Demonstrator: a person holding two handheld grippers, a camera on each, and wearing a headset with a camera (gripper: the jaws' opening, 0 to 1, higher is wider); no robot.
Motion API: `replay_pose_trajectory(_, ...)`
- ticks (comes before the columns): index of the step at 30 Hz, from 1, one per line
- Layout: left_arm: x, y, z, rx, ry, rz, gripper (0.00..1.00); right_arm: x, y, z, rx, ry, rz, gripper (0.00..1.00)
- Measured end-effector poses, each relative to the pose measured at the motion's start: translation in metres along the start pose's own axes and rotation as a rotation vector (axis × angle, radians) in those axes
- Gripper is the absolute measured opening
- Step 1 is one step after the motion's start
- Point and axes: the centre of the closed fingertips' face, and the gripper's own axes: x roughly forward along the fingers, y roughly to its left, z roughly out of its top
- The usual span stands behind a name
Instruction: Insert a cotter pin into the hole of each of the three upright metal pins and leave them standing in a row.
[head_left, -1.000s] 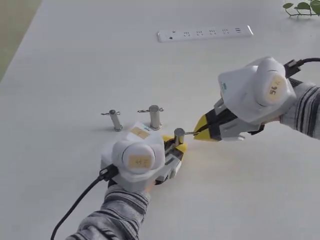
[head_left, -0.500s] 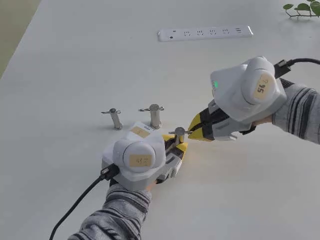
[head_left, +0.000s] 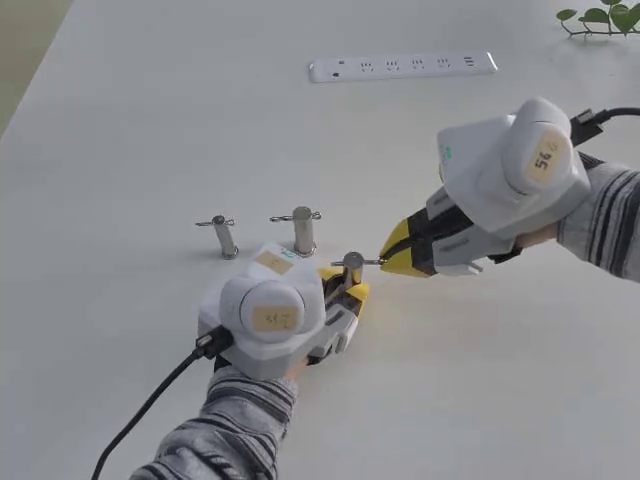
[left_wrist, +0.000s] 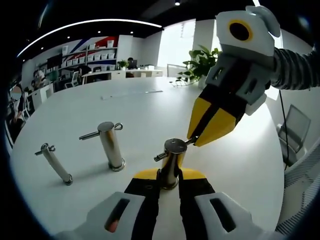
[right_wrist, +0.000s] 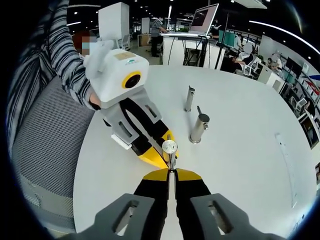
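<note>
"While I go outward from the fingers, do you want the left side first?"

"Yes, start there."

"I have the left gripper with its fingers clamped on the foot of the nearest metal pin. The pin stands upright on the desk. The right gripper comes in from the other side. Its fingers are pinched together on the end of the cotter pin, which passes through the hole just under the pin's head. A short stub pokes out on the opposite side."

"And the other two?"

"I see the middle pin and the far pin upright, apart from both grippers. The second cotter pin and the third cotter pin sit through their tops. All three pins stand in a rough row. A power strip lies well beyond them."
</note>
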Motion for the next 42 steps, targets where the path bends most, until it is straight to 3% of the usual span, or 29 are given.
replay_pose_trajectory(37, 0.001, 0.000, 0.000, -0.016, 0.001, -0.008, 0.11, 0.011, 0.002, 0.015, 0.001, -0.013, 0.007, 0.00)
replay_pose_trajectory(42, 0.000, 0.000, -0.001, -0.044, 0.010, -0.010, 0.11, 0.012, 0.000, 0.015, 0.004, -0.012, 0.008, 0.00)
